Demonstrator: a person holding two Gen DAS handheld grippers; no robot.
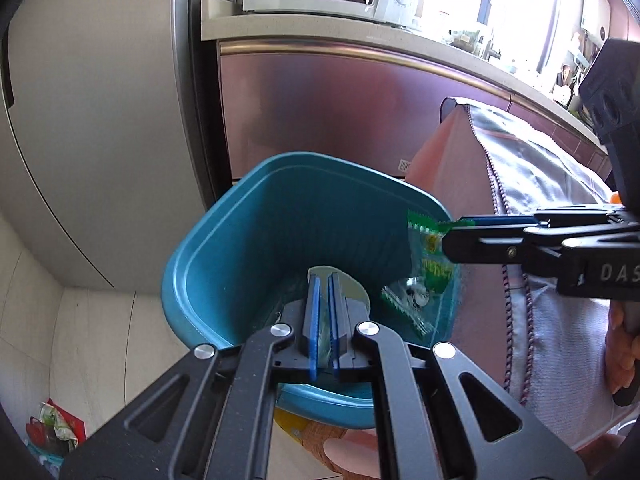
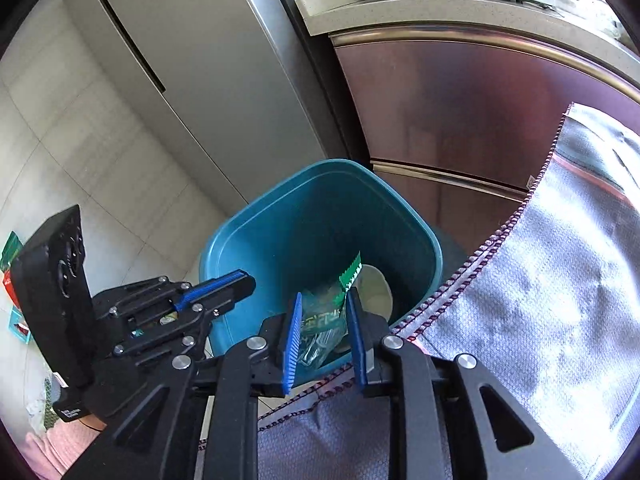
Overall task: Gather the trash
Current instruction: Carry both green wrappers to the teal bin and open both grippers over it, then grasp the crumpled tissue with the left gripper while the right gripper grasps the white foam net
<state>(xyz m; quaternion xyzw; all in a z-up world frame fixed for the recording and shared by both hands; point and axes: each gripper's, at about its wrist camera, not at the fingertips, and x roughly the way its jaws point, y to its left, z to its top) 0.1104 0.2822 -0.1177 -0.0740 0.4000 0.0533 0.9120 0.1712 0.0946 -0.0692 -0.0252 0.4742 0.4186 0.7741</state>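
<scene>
**Two wrappers over the bin, neither yet safely in**

We have both claws over the mouth of the teal plastic waste bin (image 1: 256,240), which fills the middle of each view. The right gripper (image 2: 324,324) stands partly open, its blue pads just apart from the crumpled clear-and-green snack wrapper (image 2: 326,314) between them; whether the pads touch it at all, we cannot tell. In the left wrist view that wrapper (image 1: 430,256) hangs at the right-hand rim of the bin, not over its middle. The left gripper (image 1: 324,312) is almost shut, and a thin greenish scrap of film (image 1: 323,344) shows pinched between its pads, low in the frame above the bin's near wall.

Our chief worry is the right-hand wrapper. It is light, and hanging so close to the rim it could catch there or slide down outside, between the bin and the grey woven cloth with purple stitched edge (image 2: 540,280) at lower right. It may also cling to a ribbed pad instead of falling.

On the left, thin film tends to stick to a pad when released, so it could ride away with the claw. Both claws are near each other and could knock together or tip the bin.
</scene>
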